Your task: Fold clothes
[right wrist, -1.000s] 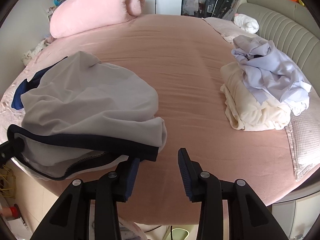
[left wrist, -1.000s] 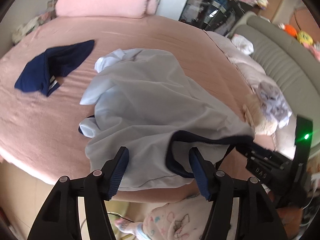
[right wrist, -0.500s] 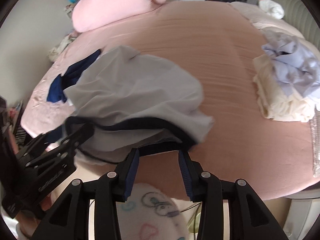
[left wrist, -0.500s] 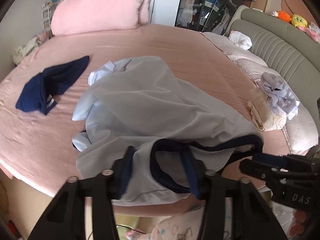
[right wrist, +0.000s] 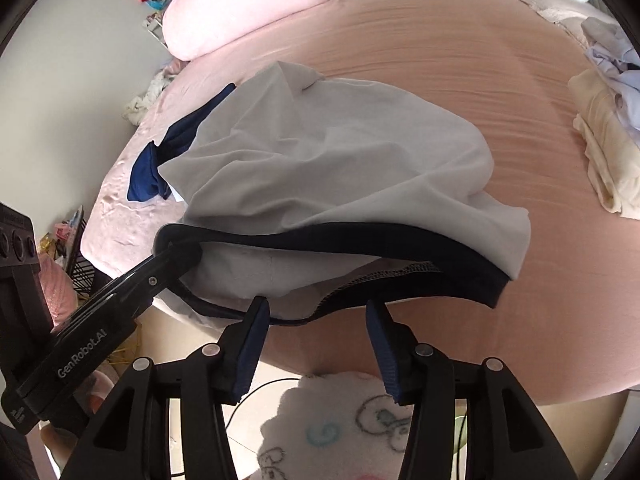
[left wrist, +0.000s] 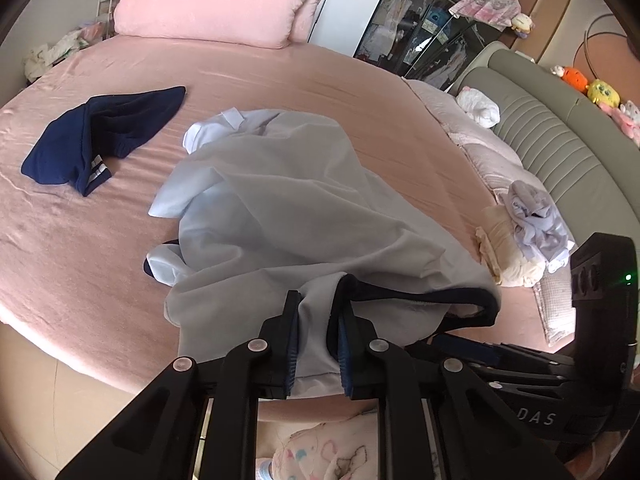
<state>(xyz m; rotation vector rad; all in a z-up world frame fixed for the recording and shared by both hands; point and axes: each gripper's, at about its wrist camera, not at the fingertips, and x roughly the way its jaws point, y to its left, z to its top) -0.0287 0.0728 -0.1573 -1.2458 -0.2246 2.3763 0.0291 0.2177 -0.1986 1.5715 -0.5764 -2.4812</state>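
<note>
A pale grey-blue garment with navy trim lies crumpled at the near edge of the pink bed. My left gripper has its jaws closing, and the pads press on a bunch of the garment's hem. In the right wrist view the same gripper pinches the left end of the navy-edged hem. My right gripper has its jaws opening. The hem's lower edge dips between its fingertips and neither pad presses on it. In the left wrist view only that gripper's black body shows.
A navy garment lies at the left of the bed. A pink pillow sits at the back. A cream and lavender clothes pile rests at the right by a grey headboard. A person's patterned fleece shows below.
The left jaws have closed in on the pale garment's hem. The right gripper has swung left from the bare sheet to the hem, and its jaws have widened.
</note>
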